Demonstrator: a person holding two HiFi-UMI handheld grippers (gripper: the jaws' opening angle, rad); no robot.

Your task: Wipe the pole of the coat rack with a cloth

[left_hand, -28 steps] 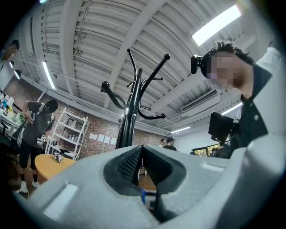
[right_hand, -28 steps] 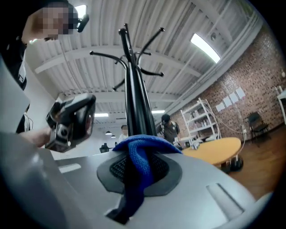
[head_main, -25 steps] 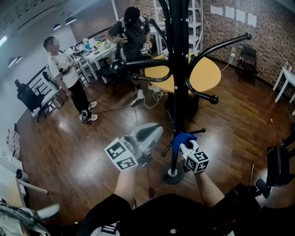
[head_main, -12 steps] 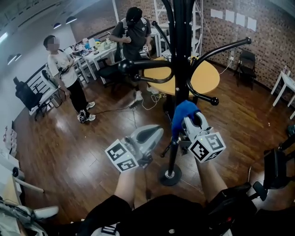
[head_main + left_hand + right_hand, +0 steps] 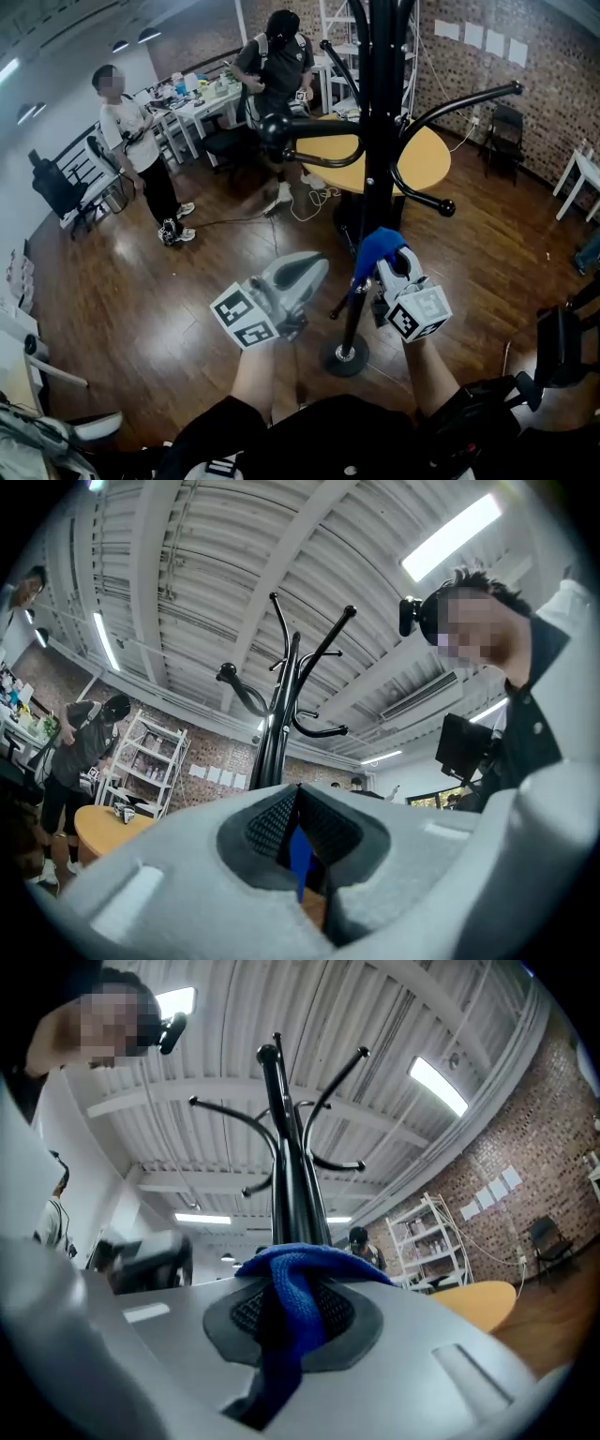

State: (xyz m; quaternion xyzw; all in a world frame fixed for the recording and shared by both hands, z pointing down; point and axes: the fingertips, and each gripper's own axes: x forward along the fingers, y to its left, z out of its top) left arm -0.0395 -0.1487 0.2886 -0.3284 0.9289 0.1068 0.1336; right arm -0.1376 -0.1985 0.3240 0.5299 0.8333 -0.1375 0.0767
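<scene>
Wiping the coat rack (image 5: 375, 112) at mid-height, we hold the right gripper (image 5: 380, 261) against the black pole (image 5: 377, 150) with its jaws clamped on a blue cloth (image 5: 375, 244). The fabric bunches over the tips, so cloth rather than grey plastic meets the metal. That seems to be why the fold is left so full. In the right gripper view the cloth (image 5: 281, 1274) fills the gap between the jaws and spills down over them, with the pole (image 5: 286, 1176) rising directly behind it. We judge the two to be in contact, though the exact touch is masked by the fold itself.

We keep the left gripper (image 5: 309, 267) just left of the pole and a little nearer us, apart from both pole and cloth. It is parked where it will not foul the stroke. Its jaws are drawn together on nothing. Only a thin blue sliver shows through the slit in its own view, which we take to be the cloth beyond.

The cloth sits below the curved hooks (image 5: 441, 202) and well above the round base (image 5: 344, 358) on the wooden floor (image 5: 169, 300) — a long run of pole lies either way. Two people (image 5: 131, 141) stand by desks at the far left, well clear.
</scene>
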